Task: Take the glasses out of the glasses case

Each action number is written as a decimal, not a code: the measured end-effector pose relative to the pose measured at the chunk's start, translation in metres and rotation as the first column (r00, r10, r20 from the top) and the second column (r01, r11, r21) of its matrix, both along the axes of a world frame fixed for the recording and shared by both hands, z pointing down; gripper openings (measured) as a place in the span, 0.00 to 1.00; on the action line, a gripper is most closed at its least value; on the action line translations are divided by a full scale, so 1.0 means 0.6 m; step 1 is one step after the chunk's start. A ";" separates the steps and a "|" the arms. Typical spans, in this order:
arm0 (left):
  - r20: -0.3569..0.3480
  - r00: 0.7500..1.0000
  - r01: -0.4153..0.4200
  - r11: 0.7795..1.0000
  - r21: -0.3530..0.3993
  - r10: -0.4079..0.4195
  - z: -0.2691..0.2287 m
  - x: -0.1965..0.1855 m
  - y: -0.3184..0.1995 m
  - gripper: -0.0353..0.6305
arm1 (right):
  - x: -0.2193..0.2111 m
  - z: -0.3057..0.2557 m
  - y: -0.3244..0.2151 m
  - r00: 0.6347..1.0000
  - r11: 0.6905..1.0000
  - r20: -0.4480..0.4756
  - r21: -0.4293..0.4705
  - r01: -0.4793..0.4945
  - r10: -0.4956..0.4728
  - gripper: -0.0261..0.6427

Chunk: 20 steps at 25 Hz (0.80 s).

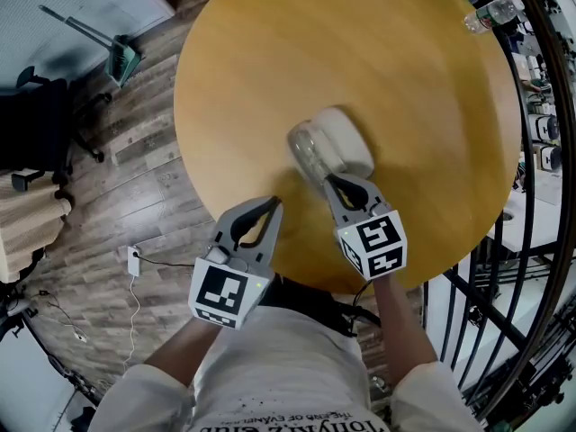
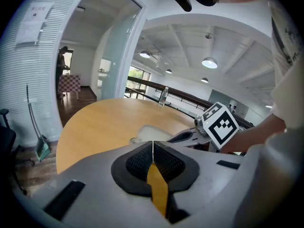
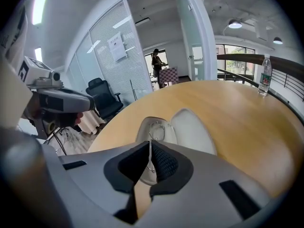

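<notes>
At the far left of the head view, a dustpan (image 1: 121,57) and a dark office chair (image 1: 36,124) are seen on the wooden floor (image 1: 135,205), off the round wooden table (image 1: 378,52).

The left gripper (image 1: 273,205) is held at the table's near edge. Its jaws are pressed together with nothing between them, as is shown plainly in the left gripper view (image 2: 153,146). It is kept apart from the glasses case (image 1: 346,138), which lies ahead of it and to its right.

The case is found open, a little on the near side of the table's middle. The glasses (image 1: 310,151) are seen over its left half, while the white right half is left bare. Whether the glasses are raised off the case cannot be told.

The right gripper (image 1: 333,183) is placed at the near end of the case, just beside the left gripper. Its jaws are clenched on a thin wire part of the glasses, as is seen in the right gripper view (image 3: 150,151). There the lenses (image 3: 156,131) are seen directly beyond the jaw tips, with the white half of the case (image 3: 197,132) to their right.

A water bottle (image 1: 490,12) is seen at the far right rim of the table, well apart from both grippers.
</notes>
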<state>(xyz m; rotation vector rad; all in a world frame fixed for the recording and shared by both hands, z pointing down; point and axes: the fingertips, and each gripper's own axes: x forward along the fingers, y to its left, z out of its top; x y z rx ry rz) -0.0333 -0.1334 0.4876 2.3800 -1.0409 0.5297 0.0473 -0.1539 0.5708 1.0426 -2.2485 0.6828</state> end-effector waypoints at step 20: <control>0.002 1.000 0.031 0.998 -0.063 -0.031 0.039 -0.016 0.002 0.10 | -0.006 0.063 -0.012 0.999 0.995 -0.012 -0.087 0.049 -0.051 0.08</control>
